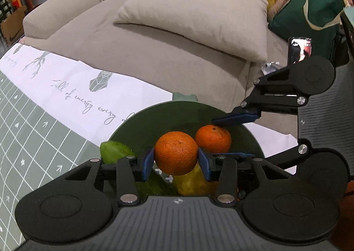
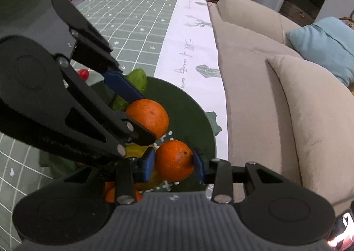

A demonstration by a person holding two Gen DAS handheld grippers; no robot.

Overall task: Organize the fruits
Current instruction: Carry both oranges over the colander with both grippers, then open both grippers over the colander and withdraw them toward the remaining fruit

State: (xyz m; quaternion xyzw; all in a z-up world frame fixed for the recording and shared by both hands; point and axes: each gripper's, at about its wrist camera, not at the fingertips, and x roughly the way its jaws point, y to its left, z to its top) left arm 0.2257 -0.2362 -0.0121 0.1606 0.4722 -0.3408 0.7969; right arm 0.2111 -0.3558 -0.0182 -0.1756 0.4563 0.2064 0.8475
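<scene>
My left gripper (image 1: 176,162) is shut on an orange (image 1: 176,155) and holds it above the dark green plate (image 1: 154,122). My right gripper (image 2: 174,163) is shut on a second orange (image 2: 174,160) over the same plate (image 2: 188,105). In the left wrist view the right gripper (image 1: 233,136) comes in from the right, its blue pads around that second orange (image 1: 213,138). In the right wrist view the left gripper (image 2: 137,116) reaches in from the left with its orange (image 2: 147,116). A green fruit (image 1: 114,151) and a yellow fruit (image 1: 190,182) lie under the grippers.
The plate sits on a green grid-patterned cloth (image 1: 33,140) with a white printed border (image 1: 88,87). A beige sofa (image 1: 177,51) with cushions runs along the table's far edge. A small red fruit (image 2: 83,73) and another orange (image 2: 110,193) lie on the cloth.
</scene>
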